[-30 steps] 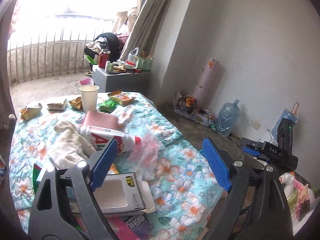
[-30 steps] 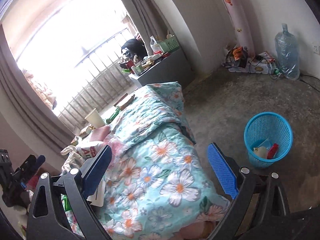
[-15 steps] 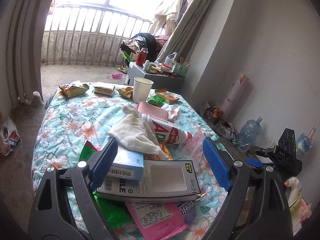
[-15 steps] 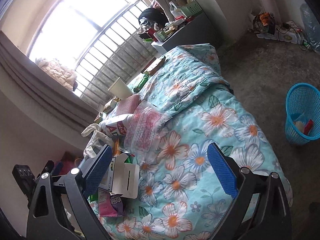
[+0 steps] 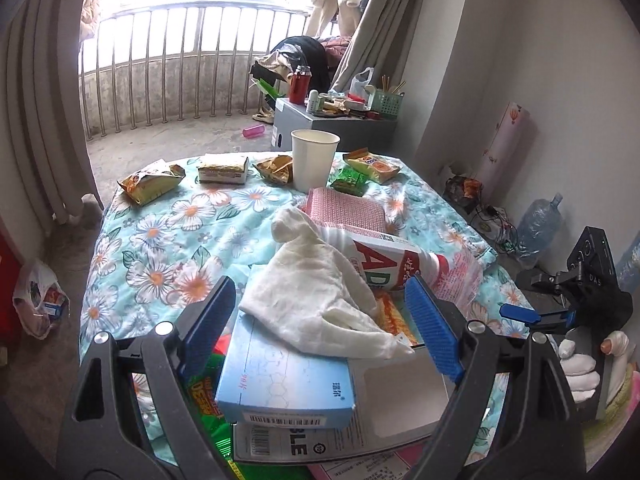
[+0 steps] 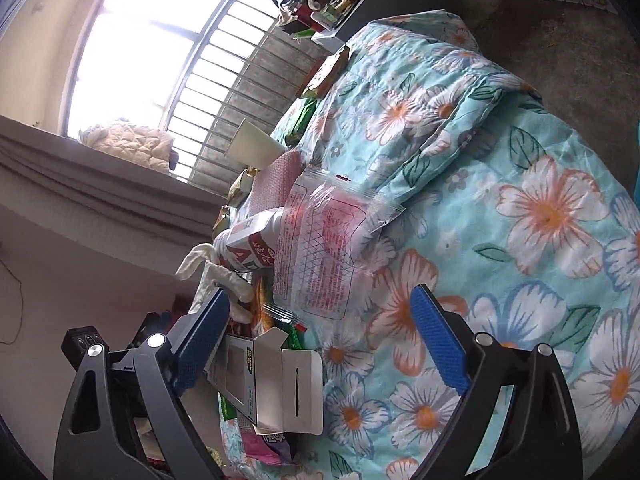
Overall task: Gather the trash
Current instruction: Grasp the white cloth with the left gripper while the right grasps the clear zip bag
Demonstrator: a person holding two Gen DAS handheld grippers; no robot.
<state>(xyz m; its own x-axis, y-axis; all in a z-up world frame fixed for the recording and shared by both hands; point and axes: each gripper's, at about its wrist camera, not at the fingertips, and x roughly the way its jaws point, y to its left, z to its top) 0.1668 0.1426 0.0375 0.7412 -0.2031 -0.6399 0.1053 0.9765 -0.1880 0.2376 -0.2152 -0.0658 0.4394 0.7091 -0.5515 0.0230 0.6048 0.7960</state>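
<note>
- Left gripper point(image 5: 320, 328): jaws wide apart, nothing held. It hangs over the near trash pile on the floral quilt point(image 5: 160, 248).
- Between its jaws: one white cloth point(image 5: 316, 296) draped over one pale blue carton point(image 5: 280, 384), which rests on one windowed white box point(image 5: 400, 412).
- Just beyond the jaws: one white bottle with red lettering point(image 5: 384, 260), lying on its side, and one pink woven pad point(image 5: 344, 212).
- Well beyond the jaws: one paper cup point(image 5: 314, 160), upright, with five snack packets counted around it.
- Right gripper point(image 6: 320, 340): jaws wide apart, nothing held.
- Just ahead of its jaws: one clear printed plastic bag point(image 6: 320, 248) lying flat on the quilt, touching the bottle.
- Between its jaws, toward the left one: the opened white box, flap raised.
</note>
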